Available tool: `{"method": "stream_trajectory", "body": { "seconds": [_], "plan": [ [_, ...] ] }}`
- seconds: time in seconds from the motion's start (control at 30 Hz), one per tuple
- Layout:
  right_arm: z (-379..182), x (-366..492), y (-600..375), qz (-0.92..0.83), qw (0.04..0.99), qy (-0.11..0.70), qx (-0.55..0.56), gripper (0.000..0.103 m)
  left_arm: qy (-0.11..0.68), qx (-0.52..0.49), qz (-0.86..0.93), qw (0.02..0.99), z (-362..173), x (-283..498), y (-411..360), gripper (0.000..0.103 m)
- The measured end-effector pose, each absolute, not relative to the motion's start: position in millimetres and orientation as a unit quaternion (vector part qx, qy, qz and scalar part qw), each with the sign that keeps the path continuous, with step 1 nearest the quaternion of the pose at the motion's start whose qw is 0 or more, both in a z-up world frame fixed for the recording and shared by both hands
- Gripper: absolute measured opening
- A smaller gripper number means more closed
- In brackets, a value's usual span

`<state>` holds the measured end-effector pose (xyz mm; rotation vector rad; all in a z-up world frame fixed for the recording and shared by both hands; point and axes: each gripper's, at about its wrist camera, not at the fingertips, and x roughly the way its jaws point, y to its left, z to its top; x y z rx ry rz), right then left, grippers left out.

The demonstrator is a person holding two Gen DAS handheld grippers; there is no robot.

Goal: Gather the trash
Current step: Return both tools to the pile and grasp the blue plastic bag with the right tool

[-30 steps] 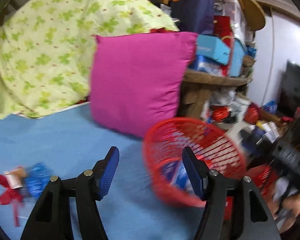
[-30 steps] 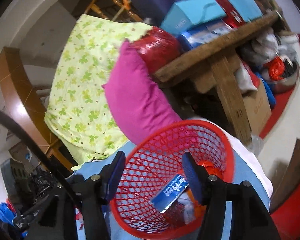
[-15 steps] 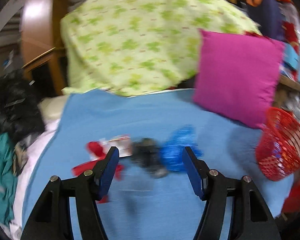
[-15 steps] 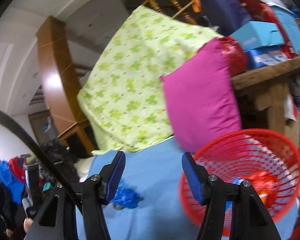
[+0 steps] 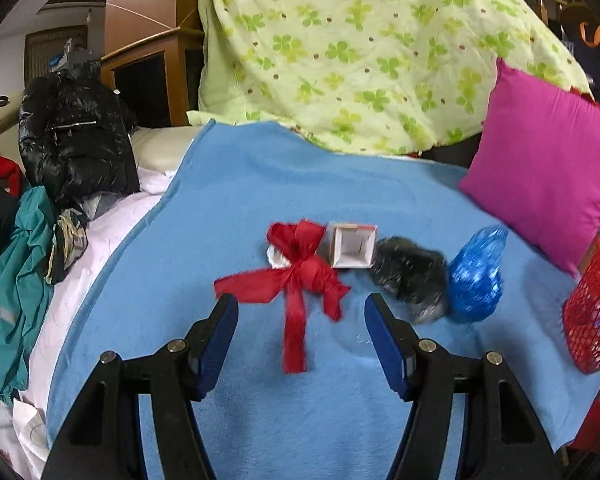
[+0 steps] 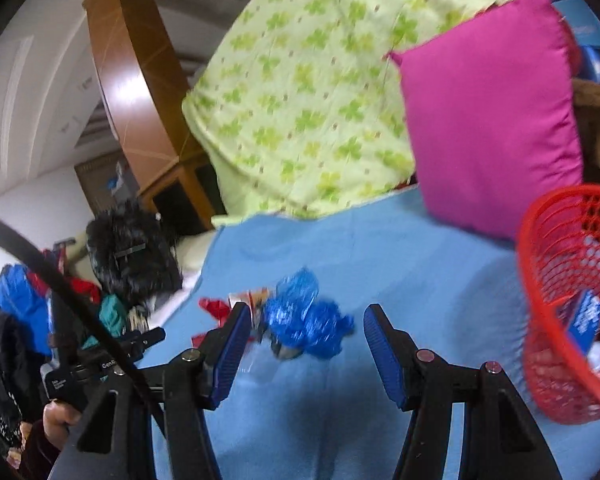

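Trash lies in a row on the blue blanket [image 5: 260, 184]: a red ribbon bow [image 5: 300, 272], a small open white box [image 5: 353, 246], a crumpled black wrapper [image 5: 412, 276] and a crumpled blue plastic bag [image 5: 476, 272]. My left gripper [image 5: 300, 344] hovers open just short of the ribbon, nothing between its fingers. In the right wrist view the blue plastic bag [image 6: 306, 316] lies ahead of my open right gripper [image 6: 304, 344], and the ribbon [image 6: 214, 308] shows at its left. The red mesh basket [image 6: 556, 264] holds several pieces of trash at the right.
A magenta pillow [image 5: 548, 160] and a green clover-print quilt [image 5: 360, 48] lean at the back of the bed. A black jacket [image 5: 72, 136] and a teal garment [image 5: 16, 280] pile at the left edge. The red basket [image 5: 592, 320] stands at the right edge.
Both grippers swung left, away from the red basket and toward the trash on the blanket. The ribbon, box and bags have come into the middle of the left wrist view.
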<state>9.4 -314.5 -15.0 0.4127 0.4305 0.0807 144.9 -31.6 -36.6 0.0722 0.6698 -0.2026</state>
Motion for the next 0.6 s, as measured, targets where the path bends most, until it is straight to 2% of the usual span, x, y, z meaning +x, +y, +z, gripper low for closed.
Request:
{"method": "stream_trajectory", "body": {
  "seconds": [0.33, 0.4, 0.5, 0.53, 0.6],
  "plan": [
    [-59.2, 99.3, -272.5, 0.064, 0.937, 0.309, 0.147, 0.063, 0.384, 0.028, -0.117, 0.915, -68.9, 165.3, -28.1, 0.066],
    [-64.3, 115.3, -271.7, 0.075, 0.933, 0.314, 0.161, 0.072, 0.391, 0.023, -0.126, 0.912, -72.6, 168.4, -27.6, 0.066],
    [-69.5, 135.8, -266.3, 0.058, 0.939, 0.31, 0.135, 0.076, 0.4, 0.021, -0.127, 0.908, -77.3, 173.9, -27.3, 0.066],
    [-71.9, 140.8, -264.7, 0.06, 0.94, 0.311, 0.131, 0.082, 0.403, 0.02, -0.127, 0.906, -78.9, 175.5, -27.4, 0.066],
    [-81.6, 157.6, -261.9, 0.061, 0.935, 0.33, 0.117, 0.084, 0.41, 0.015, -0.131, 0.902, -82.4, 178.7, -27.6, 0.066]
  ]
}}
